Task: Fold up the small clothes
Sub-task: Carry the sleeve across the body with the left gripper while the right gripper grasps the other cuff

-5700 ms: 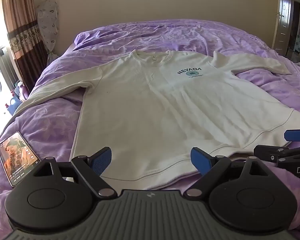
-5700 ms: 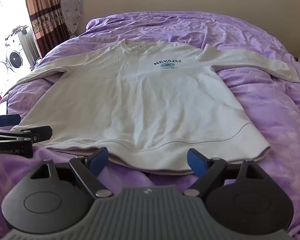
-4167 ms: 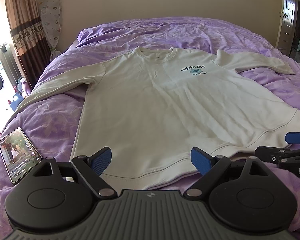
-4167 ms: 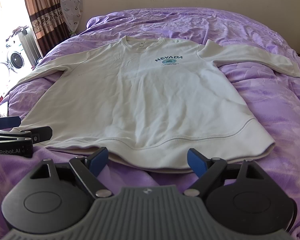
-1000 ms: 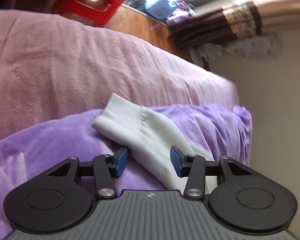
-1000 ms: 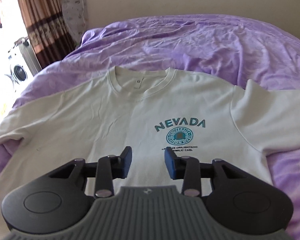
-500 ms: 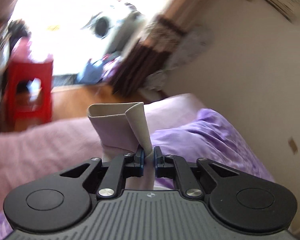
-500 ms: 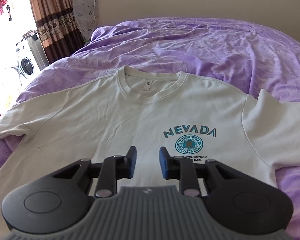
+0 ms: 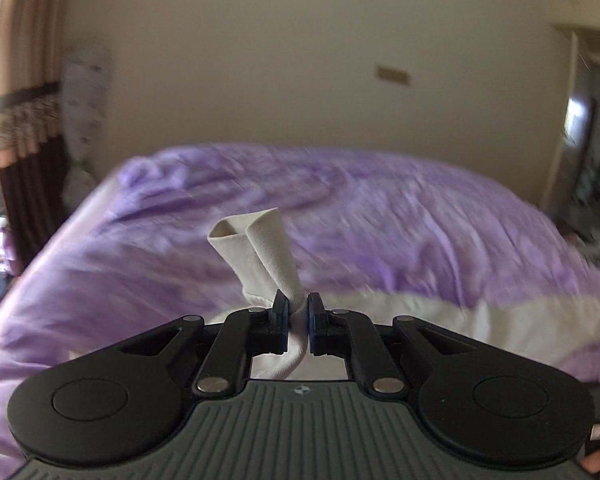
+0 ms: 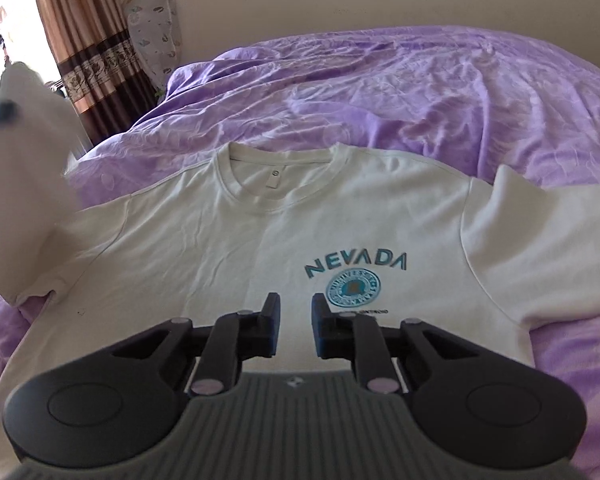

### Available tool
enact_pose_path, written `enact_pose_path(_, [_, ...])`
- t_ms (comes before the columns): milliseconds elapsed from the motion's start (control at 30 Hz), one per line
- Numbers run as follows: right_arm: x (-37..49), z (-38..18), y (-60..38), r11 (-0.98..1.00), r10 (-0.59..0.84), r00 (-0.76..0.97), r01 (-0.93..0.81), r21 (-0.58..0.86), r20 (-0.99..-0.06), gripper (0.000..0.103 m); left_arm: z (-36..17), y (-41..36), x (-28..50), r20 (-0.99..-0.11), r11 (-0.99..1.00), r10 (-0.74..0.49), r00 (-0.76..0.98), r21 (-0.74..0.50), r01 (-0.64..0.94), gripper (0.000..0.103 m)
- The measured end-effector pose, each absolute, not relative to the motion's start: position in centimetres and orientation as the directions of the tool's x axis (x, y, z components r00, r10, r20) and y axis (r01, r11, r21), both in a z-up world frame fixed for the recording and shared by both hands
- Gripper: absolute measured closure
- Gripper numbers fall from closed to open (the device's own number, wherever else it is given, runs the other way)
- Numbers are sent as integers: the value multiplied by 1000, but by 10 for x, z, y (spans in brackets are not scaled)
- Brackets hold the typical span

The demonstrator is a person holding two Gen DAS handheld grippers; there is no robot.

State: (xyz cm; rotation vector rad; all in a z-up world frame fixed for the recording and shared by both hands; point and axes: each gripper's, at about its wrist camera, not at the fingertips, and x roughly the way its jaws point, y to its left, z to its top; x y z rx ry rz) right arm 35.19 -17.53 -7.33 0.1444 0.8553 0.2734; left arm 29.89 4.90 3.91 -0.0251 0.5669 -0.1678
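1. The left gripper (image 9: 297, 312), which a second ago straddled the sleeve cuff (image 9: 256, 248) with its fingers apart on the bed (image 9: 400, 216), is now clamped shut on it, and the cuff sticks up just ahead of the fingertips.
2. The lifted sleeve (image 10: 24, 176) now hangs in the air, seen far left of the right gripper's fingers and blurred by motion.
3. The right gripper (image 10: 296, 312) has narrowed from half a second ago; its fingers stand a small gap apart with nothing between them, hovering over the shirt (image 10: 260, 240) just short of the printed logo (image 10: 354, 276).
4. The shirt body lies flat, chest up, on the purple bed; the other sleeve spreads to the right of the fingers.
5. Judged from this, the first fold has begun: the sleeve is likely to be carried across the chest.
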Motion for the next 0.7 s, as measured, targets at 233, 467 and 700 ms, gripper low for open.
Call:
enact_pose_path(233, [358,-100,-183,943,329,571,-158,292,-752,89,-73,1,328,-730,941,-318,605,-162,298,93])
enact_pose_path(467, [367,-120,-183,905,414,502,-137,403,-759,80,-80,18,311,-753,879,-458,473,-301,371,45])
enact_pose_path(700, [386,-126,-186,857,480,481,-78,510,-734,59,-45,86,311,-759,938,-336,557,-219,268,44])
